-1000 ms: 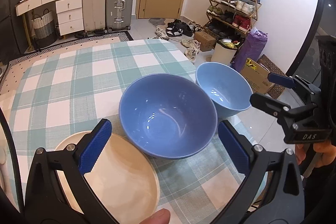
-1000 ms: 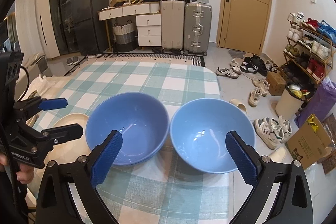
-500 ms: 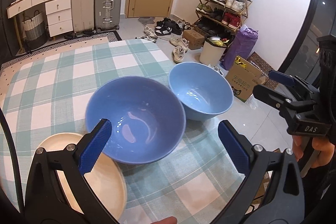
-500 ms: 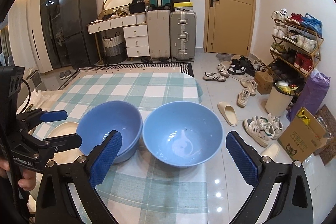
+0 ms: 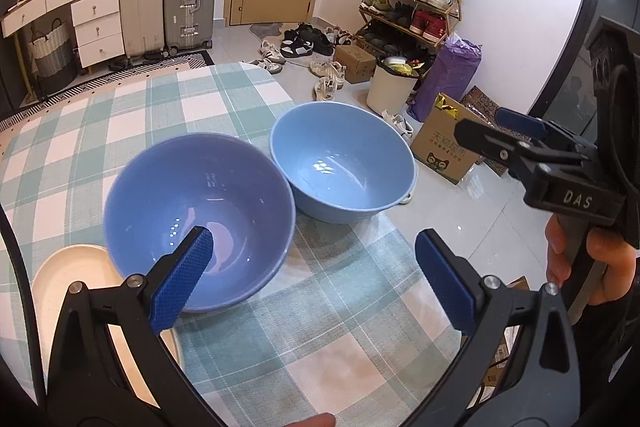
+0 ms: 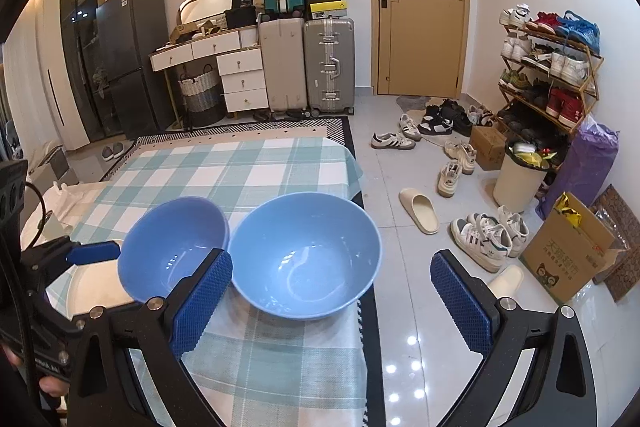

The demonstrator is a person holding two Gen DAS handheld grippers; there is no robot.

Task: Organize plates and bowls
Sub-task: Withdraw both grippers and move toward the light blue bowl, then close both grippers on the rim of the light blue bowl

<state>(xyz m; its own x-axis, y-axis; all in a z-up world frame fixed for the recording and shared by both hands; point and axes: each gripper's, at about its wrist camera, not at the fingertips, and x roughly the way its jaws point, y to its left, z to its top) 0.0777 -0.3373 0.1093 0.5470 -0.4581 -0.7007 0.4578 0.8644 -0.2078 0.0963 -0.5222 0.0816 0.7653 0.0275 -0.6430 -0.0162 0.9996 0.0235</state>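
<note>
Near the worktop's [image 5: 240, 99] right edge sat two bowls, darker [image 5: 198, 217] touching paler [image 5: 342, 163], plate [image 5: 72, 279] beside. Hovered both tools, left [image 5: 312, 277] and right [image 6: 332, 303], spread wide, empty. Probably pre-grasp; next called for pinching one rim, nesting.

Both views are bright and evenly lit from overhead, with a warm strip of light along the ceiling edge at upper left in the right wrist view. Glare spots sit on the glossy floor [image 6: 412, 347] and inside each bowl [image 5: 320, 167]; shadows are soft. Strong fisheye bending curves walls and door, black vignette fills the corners, and focus stays sharp throughout.
</note>
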